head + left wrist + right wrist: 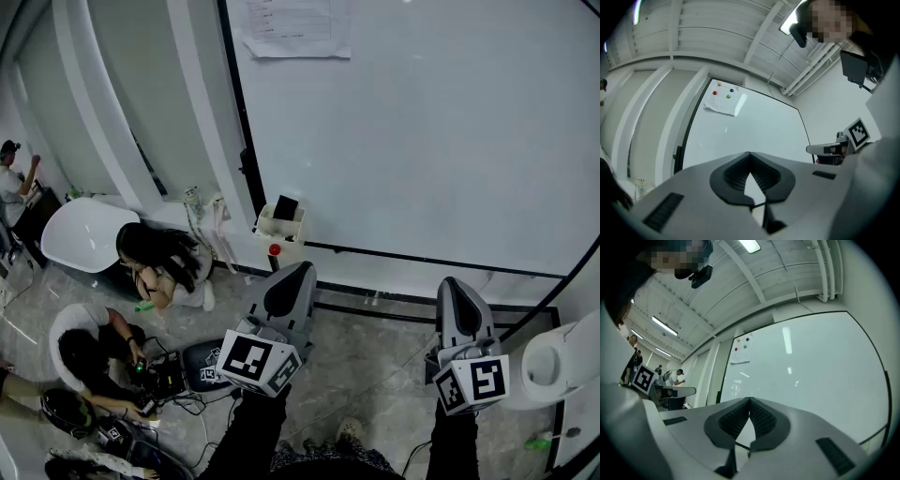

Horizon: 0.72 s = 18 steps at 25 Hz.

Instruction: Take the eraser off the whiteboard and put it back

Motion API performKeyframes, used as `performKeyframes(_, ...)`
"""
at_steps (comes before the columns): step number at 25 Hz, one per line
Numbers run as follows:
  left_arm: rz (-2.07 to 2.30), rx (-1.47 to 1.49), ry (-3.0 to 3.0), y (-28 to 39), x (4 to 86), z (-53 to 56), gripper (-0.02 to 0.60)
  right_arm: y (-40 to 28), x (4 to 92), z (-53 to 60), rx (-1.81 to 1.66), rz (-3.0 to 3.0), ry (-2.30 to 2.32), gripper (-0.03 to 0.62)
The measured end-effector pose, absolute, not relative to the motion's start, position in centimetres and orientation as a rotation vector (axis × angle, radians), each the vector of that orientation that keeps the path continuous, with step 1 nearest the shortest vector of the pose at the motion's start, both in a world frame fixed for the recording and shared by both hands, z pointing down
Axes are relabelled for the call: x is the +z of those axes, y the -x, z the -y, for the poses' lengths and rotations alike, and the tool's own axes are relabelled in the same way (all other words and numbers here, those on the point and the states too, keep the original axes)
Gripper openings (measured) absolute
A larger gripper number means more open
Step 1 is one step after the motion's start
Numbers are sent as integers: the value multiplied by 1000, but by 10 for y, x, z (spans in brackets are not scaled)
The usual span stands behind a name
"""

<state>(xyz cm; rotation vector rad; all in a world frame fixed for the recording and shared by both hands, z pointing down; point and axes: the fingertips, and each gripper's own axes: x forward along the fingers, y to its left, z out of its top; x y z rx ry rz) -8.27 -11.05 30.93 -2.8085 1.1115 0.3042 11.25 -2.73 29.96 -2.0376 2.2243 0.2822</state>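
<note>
The grey plastic left gripper (pixel 298 274) and right gripper (pixel 452 286) are hanging closed, empty; one should be opening before squarely approaching the small black eraser (pixel 286 207) at twelve o'clock.

The large white whiteboard with a thin black frame (pixel 422 141) bears a white paper sheet (pixel 292 28) at its top edge. At its lower left corner sits a small white box holder (pixel 272 231), with a dark rectangular eraser (pixel 286 207) upright in it. Below, tangled black cables (pixel 178 401) lie on the grey marbled tile floor (pixel 375 356).
</note>
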Motion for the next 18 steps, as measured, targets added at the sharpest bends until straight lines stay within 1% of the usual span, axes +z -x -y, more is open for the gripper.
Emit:
performKeyframes(6,-1159,276,2786,55,312,163,4,-147,303,86,257,-2246,2013,6)
performKeyframes(16,-1199,177,2753,52,323,239,12,-148,314,156,214,-2283,2007,6)
performKeyframes(17,-1208,165,2748,52,324,247,26,-148,314,162,212,-2284,2010,6)
performKeyframes(18,-1223,151,2743,53,326,255,76,-147,315,168,207,-2284,2012,6)
